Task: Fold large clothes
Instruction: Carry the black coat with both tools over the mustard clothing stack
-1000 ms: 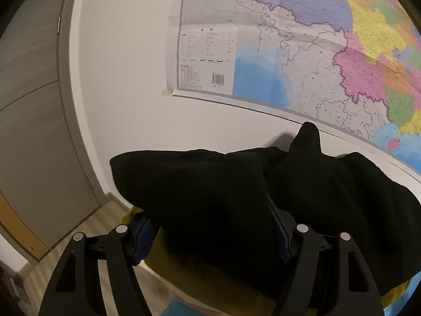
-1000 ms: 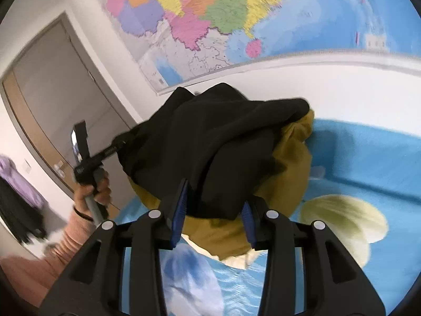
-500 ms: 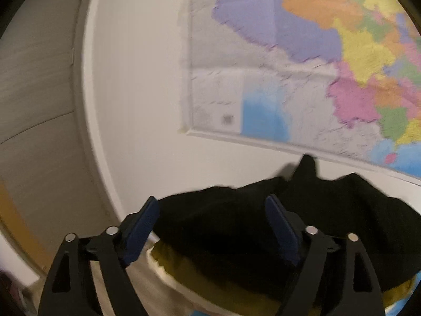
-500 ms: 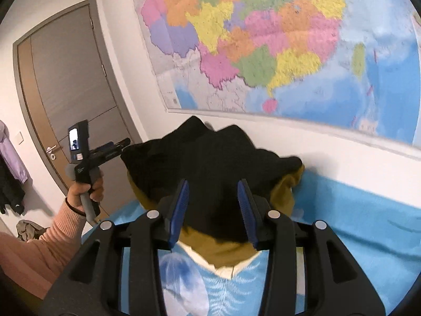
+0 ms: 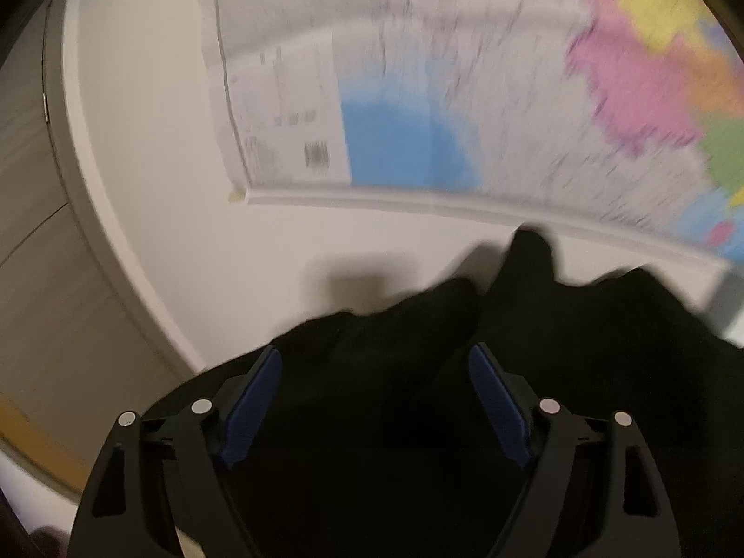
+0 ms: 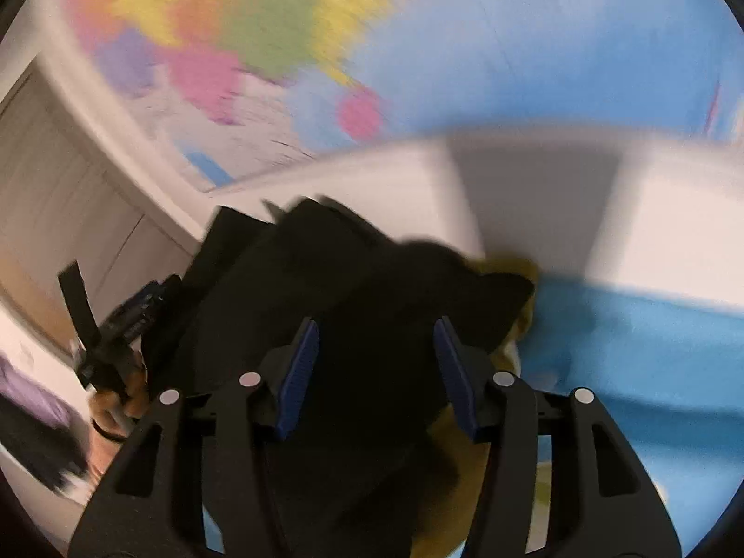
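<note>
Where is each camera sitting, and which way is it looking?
Left wrist view: sits on the left gripper, looks along its open fingers at the black garment and wall map; no hand shows.
Right wrist view: sits on the right gripper, looks over the black garment toward the blue bedsheet; the left hand shows, gripping the other tool.
Both share the garment, map and door.

Both my views are motion-blurred. The wall map (image 5: 465,93) smears worst in my right view, where its colours run into streaks; in my left view the print is unreadable. Warm, dim indoor light. The black garment (image 5: 418,418) is underexposed with no fold detail and casts a soft shadow on the white wall (image 5: 162,186). Fisheye bends edges, dark vignette in corners.
</note>
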`<state>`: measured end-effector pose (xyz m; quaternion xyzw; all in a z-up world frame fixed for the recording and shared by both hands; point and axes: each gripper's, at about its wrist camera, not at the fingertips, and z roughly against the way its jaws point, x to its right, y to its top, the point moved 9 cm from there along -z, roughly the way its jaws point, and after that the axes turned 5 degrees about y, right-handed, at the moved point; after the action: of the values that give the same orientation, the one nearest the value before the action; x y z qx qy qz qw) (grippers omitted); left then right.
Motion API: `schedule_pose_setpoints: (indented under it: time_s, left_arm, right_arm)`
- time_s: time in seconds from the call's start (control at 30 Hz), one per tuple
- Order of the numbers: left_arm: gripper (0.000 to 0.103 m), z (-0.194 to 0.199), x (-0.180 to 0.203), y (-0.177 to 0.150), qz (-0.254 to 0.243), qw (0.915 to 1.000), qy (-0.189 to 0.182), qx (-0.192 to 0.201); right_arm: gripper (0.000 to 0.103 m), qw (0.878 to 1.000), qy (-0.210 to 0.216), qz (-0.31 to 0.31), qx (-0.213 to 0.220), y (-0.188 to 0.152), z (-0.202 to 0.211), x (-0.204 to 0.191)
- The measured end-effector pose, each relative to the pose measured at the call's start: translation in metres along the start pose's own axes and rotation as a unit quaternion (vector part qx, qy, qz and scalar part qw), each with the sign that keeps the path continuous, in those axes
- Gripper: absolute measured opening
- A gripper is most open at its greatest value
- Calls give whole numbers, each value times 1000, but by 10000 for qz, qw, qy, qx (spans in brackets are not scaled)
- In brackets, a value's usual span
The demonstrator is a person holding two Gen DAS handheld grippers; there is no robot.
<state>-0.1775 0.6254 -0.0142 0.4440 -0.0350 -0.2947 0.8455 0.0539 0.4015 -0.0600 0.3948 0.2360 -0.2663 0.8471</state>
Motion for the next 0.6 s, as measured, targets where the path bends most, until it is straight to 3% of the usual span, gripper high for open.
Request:
schedule_pose_setpoints:
  time_s: [0.07,0.1,0.13,0.17,0.3,0.37,0.47,0.5,0.57,0.6]
  left_arm:
    - [72,-18,-1,-7,-37,9995,211,-247]
    - [70,-26,-3,-11,2,9988,314,-377]
    - [68,-31,-5,-14,41,9982,355,-478]
    - [68,-38,-10,-16,164,9970,398,-637]
    - [68,-44,-37,-12,505,9935,707,-736]
    - [68,-43,-40,-14,566,9940,554,-752]
    - [68,-22,-39,-14,484,9972,504,-249]
    - [68,-12,-38,-13,462,9981,408,-85]
    - [69,5,-30,-13,380,9986,306,199]
    - [72,13,-24,-13,296,9988,223,323]
  right_arm:
    - [51,9997,191,121,-119,-7,-7,-4]
    - [39,9991,372,130,-170,-10,-8,-7]
    - [17,9985,436,223,-232,-13,-8,-9]
    - [2,9986,289,376,-224,-14,-8,-9]
    - [2,9965,266,752,261,-10,26,-24]
    - [1,9960,432,671,406,-11,39,-25]
    - [6,9953,345,852,314,-18,44,-28]
    - [11,9940,271,994,362,-21,46,-34]
    - [35,9914,221,1193,485,-20,50,-44]
    - [37,9901,225,1273,552,-18,52,-47]
